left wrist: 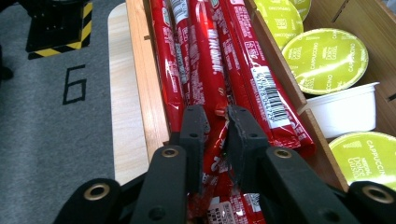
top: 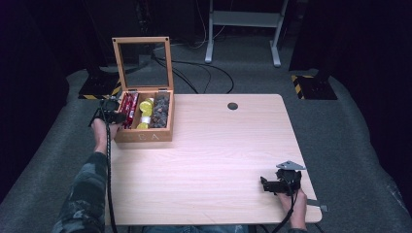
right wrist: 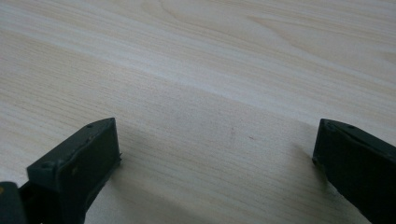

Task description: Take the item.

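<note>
- Wooden box (top: pixel 145 137), lid raised, is sitting at the tabletop's (top: pixel 218 155) far left: red sticks (left wrist: pixel 205 60) left, green capsules (left wrist: pixel 327 58) middle, dark items (top: pixel 160 110) right.
- Left tongs (left wrist: pixel 217 122) are pinching one red stick.
- Right tongs (right wrist: pixel 215 154) are resting wide, near right.
- Four capsules are showing in the left gripper view.

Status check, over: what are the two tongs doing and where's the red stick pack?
Left tongs pinching a red stick pack in the wooden box, left compartment. Right tongs open over bare table. Neighbouring packs crowd the grip.
</note>
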`<state>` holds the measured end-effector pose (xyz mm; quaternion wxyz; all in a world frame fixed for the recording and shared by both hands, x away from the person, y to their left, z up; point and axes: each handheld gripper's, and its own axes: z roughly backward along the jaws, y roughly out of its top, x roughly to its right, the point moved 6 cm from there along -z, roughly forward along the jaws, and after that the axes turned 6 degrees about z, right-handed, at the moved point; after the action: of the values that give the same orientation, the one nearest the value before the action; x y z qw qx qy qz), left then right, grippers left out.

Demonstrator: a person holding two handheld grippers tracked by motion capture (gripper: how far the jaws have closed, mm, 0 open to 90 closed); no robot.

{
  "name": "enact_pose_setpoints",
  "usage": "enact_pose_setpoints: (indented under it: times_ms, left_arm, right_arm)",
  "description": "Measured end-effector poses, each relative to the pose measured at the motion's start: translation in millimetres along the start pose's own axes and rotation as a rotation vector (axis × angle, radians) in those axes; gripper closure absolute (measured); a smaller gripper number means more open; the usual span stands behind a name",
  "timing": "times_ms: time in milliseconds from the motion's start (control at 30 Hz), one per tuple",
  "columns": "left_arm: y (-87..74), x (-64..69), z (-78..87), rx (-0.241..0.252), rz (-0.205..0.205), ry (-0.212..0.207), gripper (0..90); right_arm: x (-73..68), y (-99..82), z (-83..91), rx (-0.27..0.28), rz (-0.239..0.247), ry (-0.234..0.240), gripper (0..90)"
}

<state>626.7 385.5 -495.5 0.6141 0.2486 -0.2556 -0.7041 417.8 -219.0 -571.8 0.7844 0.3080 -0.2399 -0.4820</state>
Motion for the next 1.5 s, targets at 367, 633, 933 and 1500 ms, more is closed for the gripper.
enact_pose_setpoints:
  times_ms: [367, 633, 933, 1500]
  left_arm:
    - [0.2, -3.2, 6.7, 0.011, 0.0, 0.014, 87.4]
    - [5.3, -3.5, 21.2, 0.06, 0.011, 0.007, 87.4]
    - [6.9, -2.4, 34.8, 0.079, 0.021, -0.02, 87.4]
    - [13.4, 13.2, 62.0, 0.143, -0.02, -0.096, 87.4]
  right_arm:
    - [0.0, 0.0, 0.0, 0.0, 0.001, 0.0, 0.0]
    - [0.0, 0.0, 0.1, 0.0, 0.0, 0.002, 0.0]
    - [0.0, -0.1, 0.2, 0.0, 0.0, 0.001, 0.0]
    - [0.0, 0.0, 0.1, 0.0, -0.001, -0.001, 0.0]
